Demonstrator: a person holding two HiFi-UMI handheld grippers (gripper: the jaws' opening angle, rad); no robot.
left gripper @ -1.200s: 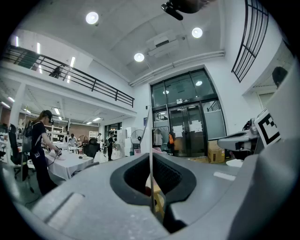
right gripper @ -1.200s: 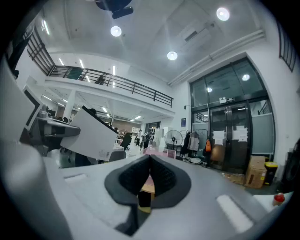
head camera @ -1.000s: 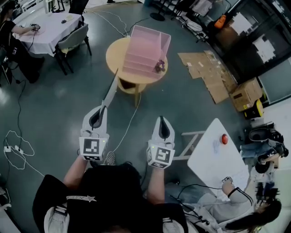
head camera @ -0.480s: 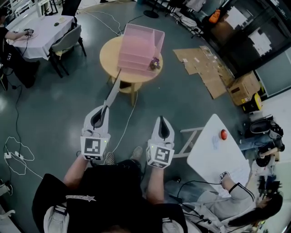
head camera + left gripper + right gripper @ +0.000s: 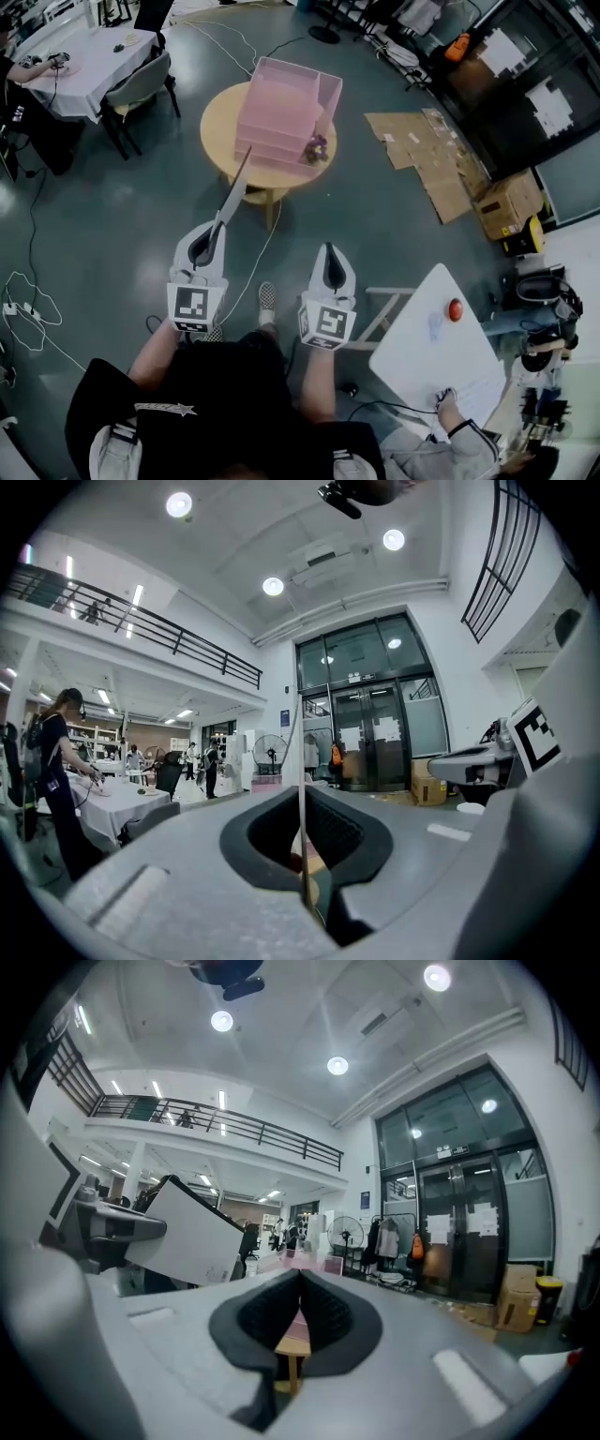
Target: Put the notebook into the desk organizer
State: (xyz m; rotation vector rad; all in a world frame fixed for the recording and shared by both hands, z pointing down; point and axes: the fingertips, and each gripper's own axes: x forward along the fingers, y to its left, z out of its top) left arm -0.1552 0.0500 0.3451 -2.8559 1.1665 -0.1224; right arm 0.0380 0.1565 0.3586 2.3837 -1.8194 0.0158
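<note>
Two grippers have moved in on the round wooden table point(image 5: 217, 127), whose pink desk organizer point(image 5: 281, 108) sits at twelve o'clock, nearer than a second ago. The approach looks almost done, with insertion not yet begun. The left gripper point(image 5: 214, 227) is clamped on the single notebook point(image 5: 232, 192), held edge-on and slanting toward one o'clock at the organizer's near corner. The right gripper point(image 5: 327, 251) has its jaws pressed together on nothing. Count: one table, one organizer, one notebook.

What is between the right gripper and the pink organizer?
The head view shows just grey floor from the right gripper to the table holding the organizer; a thin white cable trails alongside.
</note>
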